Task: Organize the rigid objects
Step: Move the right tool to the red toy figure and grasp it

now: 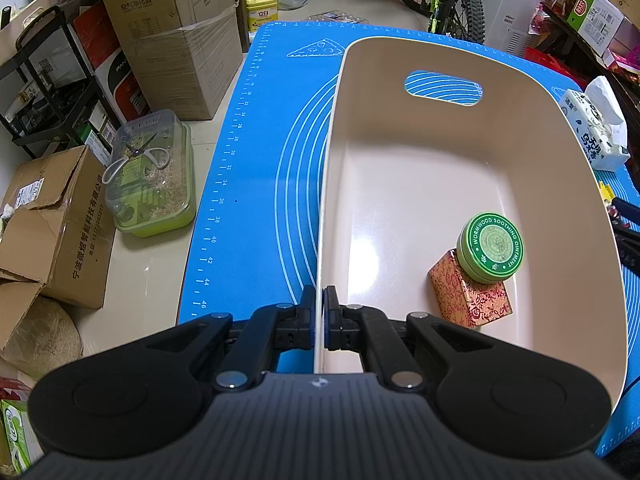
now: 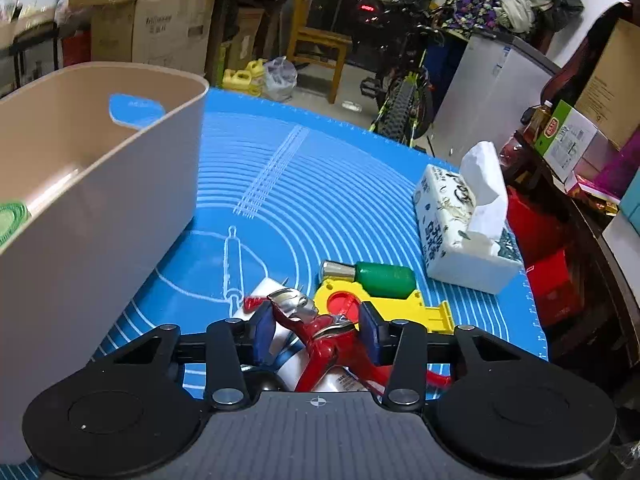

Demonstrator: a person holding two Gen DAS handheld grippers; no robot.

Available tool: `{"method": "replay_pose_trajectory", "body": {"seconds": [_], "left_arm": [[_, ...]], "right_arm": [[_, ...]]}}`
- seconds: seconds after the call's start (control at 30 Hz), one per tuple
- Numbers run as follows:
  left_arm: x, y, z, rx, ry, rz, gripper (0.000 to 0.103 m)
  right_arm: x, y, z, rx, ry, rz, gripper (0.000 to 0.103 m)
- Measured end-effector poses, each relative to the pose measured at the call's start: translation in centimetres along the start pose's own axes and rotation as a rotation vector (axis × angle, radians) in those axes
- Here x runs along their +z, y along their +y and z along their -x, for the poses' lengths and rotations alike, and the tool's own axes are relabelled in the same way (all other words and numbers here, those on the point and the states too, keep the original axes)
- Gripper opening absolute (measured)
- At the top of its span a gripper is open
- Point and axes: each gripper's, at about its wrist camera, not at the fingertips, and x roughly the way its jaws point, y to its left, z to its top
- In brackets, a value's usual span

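A beige plastic bin (image 1: 500,92) stands on the blue mat (image 1: 256,160). My left gripper (image 1: 319,300) is shut on the bin's left wall at its near end. In the bin lie a green round ointment tin (image 1: 491,248) and a red patterned box (image 1: 476,298). In the right wrist view the bin (image 2: 100,184) is at the left. My right gripper (image 2: 316,330) is around a red and silver toy figure (image 2: 320,328), jaws apart and not pressing it. A yellow toy (image 2: 384,304), a green bottle (image 2: 380,278) and a white tube (image 2: 296,364) lie there too.
A tissue pack (image 2: 460,224) sits on the mat's right side. Left of the mat on the floor are cardboard boxes (image 1: 52,236) and a clear-lidded green container with scissors (image 1: 152,176). A bicycle (image 2: 404,92) and shelves stand beyond the mat.
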Motion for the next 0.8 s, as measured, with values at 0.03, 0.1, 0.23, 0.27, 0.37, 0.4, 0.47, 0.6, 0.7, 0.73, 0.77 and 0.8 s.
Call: {"method": "replay_pose_trajectory", "body": {"seconds": [0.03,0.1,0.23,0.27,0.37,0.4,0.47,0.6,0.7,0.73,0.77,0.8], "left_arm": [[0.0,0.0,0.0,0.0,0.0,0.0,0.005],[0.0,0.0,0.0,0.002,0.0,-0.002,0.005],[-0.1,0.0,0.0,0.001,0.0,-0.001,0.005],[-0.1,0.0,0.0,0.001,0.0,-0.001,0.005],[-0.1,0.0,0.0,0.001,0.0,0.0,0.005],[-0.1,0.0,0.0,0.001,0.0,-0.001,0.005],[-0.1,0.0,0.0,0.001,0.0,-0.002,0.005],[-0.1,0.0,0.0,0.0,0.0,-0.001,0.005],[-0.1,0.0,0.0,0.002,0.0,-0.003,0.005],[-0.1,0.0,0.0,0.001,0.0,-0.001,0.005],[-0.1,0.0,0.0,0.001,0.0,-0.001,0.005],[-0.1,0.0,0.0,0.001,0.0,-0.002,0.005]], "right_arm": [[0.0,-0.2,0.3,0.002,-0.012,-0.007,0.049],[0.2,-0.5,0.9,-0.007,-0.033,-0.009,0.048],[0.6,-0.6,2.1,-0.04,-0.067,-0.006,0.043],[0.8,-0.8,2.5,-0.027,-0.071,-0.027,0.043],[1.0,-0.9,3.1,-0.042,-0.087,-0.032,0.038],[1.1,-0.8,3.4,-0.049,-0.109,-0.02,0.031],[1.4,-1.2,3.7,-0.047,-0.107,-0.054,0.031],[1.6,-1.8,4.1,-0.068,-0.109,-0.088,0.031],[1.7,-2.1,4.6,-0.088,-0.122,-0.105,0.031],[1.8,-2.2,4.9,-0.095,-0.129,-0.107,0.031],[1.9,-2.2,5.2,-0.1,-0.137,-0.111,0.031],[2.0,-2.3,5.4,-0.104,-0.145,-0.117,0.031]]}}
